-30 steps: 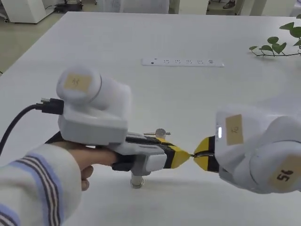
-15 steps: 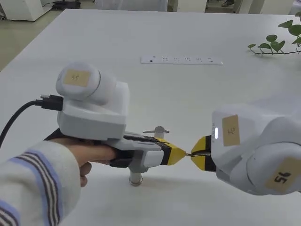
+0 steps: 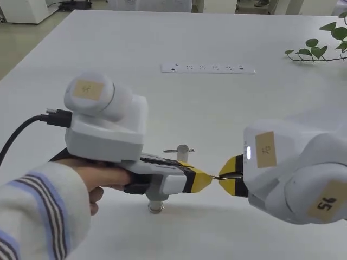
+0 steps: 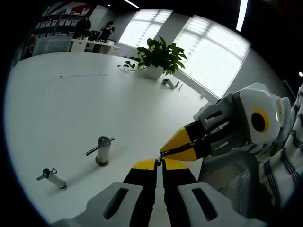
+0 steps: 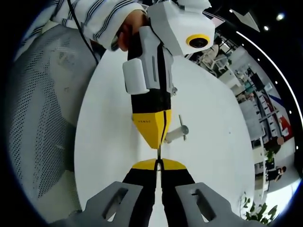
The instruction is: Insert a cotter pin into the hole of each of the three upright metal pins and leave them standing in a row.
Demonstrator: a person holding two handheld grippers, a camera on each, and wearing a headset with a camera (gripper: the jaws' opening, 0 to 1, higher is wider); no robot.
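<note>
Hardly anything moved. Head view: left gripper [image 3: 207, 179] and right gripper [image 3: 222, 177] meet, jaws closed on the cotter [image 3: 215, 177], 4 o'clock of a pin [image 3: 184, 153]. Left gripper view: pin at 9 o'clock. Right gripper view: cotter bridges both jaws. Probably light, bendable; hold its head.

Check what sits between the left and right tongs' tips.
A thin cotter pin bridges left tongs and right tongs, both shut on it; clearest in the right gripper view.

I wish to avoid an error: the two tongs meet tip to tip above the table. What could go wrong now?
The thin cotter pin bridges the left tongs and right tongs; if either releases badly, it may drop. The left tongs hang above a metal pin and might knock it.
</note>
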